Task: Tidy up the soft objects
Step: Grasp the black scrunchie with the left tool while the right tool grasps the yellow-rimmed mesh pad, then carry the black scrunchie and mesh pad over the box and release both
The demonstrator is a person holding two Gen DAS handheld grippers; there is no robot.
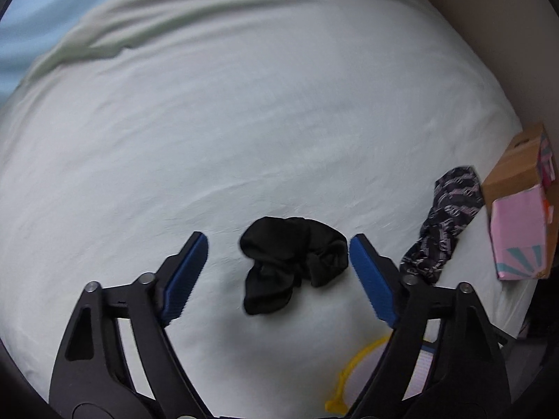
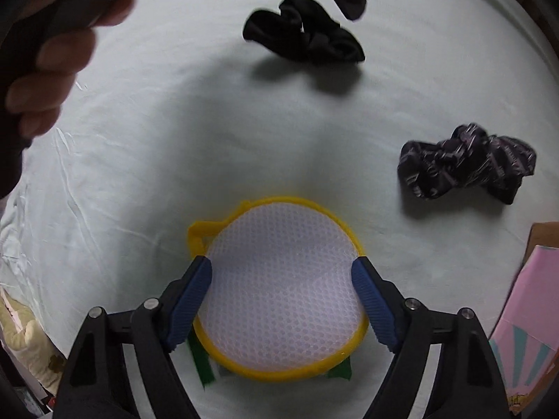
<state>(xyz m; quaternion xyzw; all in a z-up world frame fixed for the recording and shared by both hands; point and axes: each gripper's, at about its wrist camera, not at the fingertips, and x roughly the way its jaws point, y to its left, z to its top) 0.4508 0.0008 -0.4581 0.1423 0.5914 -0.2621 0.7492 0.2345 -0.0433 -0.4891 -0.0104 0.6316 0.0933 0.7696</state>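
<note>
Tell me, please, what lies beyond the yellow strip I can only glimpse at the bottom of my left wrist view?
Observer: It is the rim of a round mesh pouch, white netting edged in yellow, lying flat on the sheet.
Operator: Where is the right gripper?
Observer: The right gripper is open, its fingers either side of the pouch.
Operator: Anything under the pouch?
Observer: Green strips stick out beneath its near edge.
</note>
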